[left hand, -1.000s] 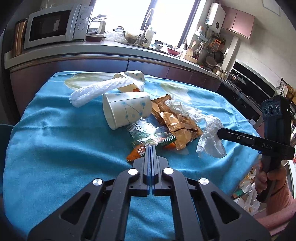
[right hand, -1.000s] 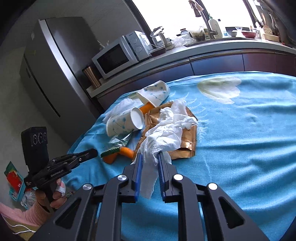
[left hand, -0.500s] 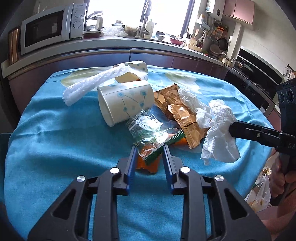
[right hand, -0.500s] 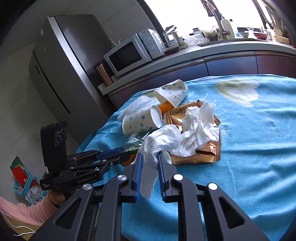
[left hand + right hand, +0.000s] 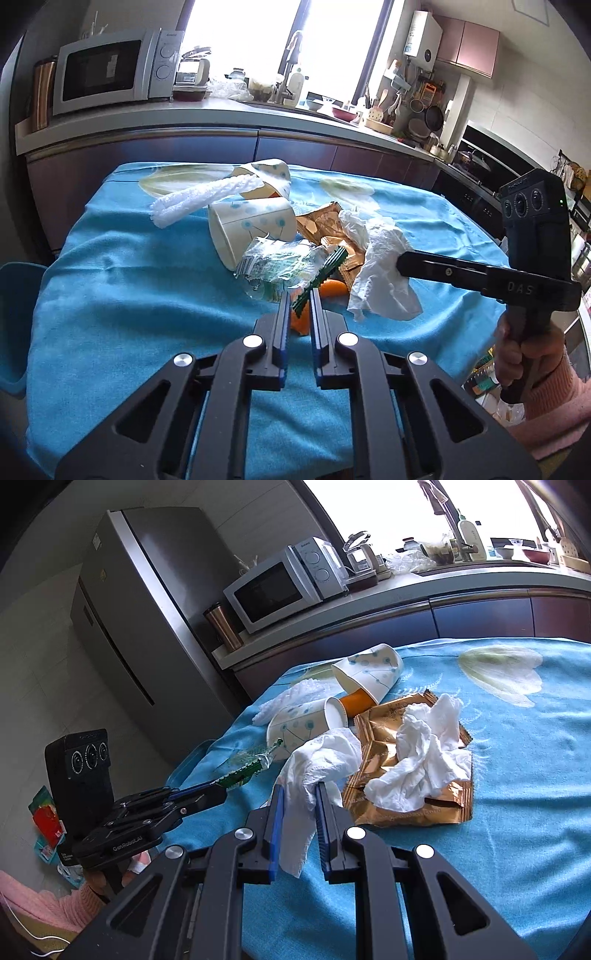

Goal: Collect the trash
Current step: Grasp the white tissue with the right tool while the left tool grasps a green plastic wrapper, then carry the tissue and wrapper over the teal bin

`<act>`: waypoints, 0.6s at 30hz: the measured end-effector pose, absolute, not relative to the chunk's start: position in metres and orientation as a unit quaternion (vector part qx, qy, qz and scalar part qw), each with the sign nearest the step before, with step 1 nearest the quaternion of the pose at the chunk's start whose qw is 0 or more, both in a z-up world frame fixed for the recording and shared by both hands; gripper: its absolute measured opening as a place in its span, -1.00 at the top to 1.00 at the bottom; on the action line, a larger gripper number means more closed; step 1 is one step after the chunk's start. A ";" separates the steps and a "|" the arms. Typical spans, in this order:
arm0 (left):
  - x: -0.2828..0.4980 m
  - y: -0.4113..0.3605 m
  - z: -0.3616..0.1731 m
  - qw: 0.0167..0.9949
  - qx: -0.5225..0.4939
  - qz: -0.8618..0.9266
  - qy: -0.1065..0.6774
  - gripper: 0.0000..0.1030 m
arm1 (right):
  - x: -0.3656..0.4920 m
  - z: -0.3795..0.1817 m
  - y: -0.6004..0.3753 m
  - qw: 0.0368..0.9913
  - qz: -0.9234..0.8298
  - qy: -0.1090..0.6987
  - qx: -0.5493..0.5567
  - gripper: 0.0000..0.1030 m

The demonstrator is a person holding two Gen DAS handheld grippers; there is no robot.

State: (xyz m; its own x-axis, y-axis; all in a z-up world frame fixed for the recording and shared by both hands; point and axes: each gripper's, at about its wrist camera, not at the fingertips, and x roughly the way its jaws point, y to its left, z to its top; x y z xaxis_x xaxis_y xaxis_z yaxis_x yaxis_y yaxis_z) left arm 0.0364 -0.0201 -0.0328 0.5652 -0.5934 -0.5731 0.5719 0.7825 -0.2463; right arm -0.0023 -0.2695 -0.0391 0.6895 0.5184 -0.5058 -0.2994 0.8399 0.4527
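Wrapper between left tongs

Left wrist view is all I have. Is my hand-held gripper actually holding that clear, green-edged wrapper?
Observer: Yes. In the right wrist view, the left hand-held gripper pinches the clear snack wrapper by its green end; its jaws have just been closing on it.
Operator: Right one's grip on the tissue?
Observer: The right hand-held gripper is shut on the white tissue; a tail hangs down between its fingers.
Operator: Anything in the far cup?
Observer: Something orange sticks out of the far paper cup; I can't tell what it is.
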 end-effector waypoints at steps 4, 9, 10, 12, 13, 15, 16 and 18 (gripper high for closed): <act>0.026 0.002 -0.025 0.893 -0.028 -0.315 0.320 0.80 | 0.003 -0.034 -0.255 0.901 0.243 0.320 0.162 0.70; 0.018 0.034 -0.018 0.906 -0.038 -0.284 0.310 0.81 | 0.013 -0.026 -0.226 0.897 0.274 0.317 0.142 0.70; 0.018 0.041 -0.016 0.909 -0.041 -0.276 0.309 0.81 | 0.014 -0.025 -0.220 0.896 0.279 0.316 0.137 0.70; 0.017 0.055 -0.015 0.914 -0.047 -0.260 0.307 0.81 | 0.019 -0.022 -0.207 0.894 0.292 0.314 0.128 0.70; 0.017 0.062 -0.014 0.917 -0.051 -0.251 0.305 0.81 | 0.022 -0.021 -0.200 0.892 0.299 0.314 0.126 0.70; 0.017 0.077 -0.012 0.921 -0.059 -0.235 0.303 0.81 | 0.027 -0.019 -0.186 0.890 0.311 0.313 0.118 0.70; 0.017 0.084 -0.012 0.924 -0.061 -0.227 0.302 0.81 | 0.030 -0.019 -0.180 0.888 0.317 0.313 0.116 0.70; 0.017 0.098 -0.010 0.928 -0.066 -0.212 0.299 0.81 | 0.036 -0.018 -0.169 0.883 0.329 0.315 0.114 0.70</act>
State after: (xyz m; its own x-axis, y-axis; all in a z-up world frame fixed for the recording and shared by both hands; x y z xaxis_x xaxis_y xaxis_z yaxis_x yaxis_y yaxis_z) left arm 0.0165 0.0976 -0.0104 0.7319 -0.4321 -0.5269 0.3535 0.9018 -0.2485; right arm 0.0360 -0.1688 -0.0178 0.5855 0.6522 -0.4815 -0.5086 0.7581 0.4082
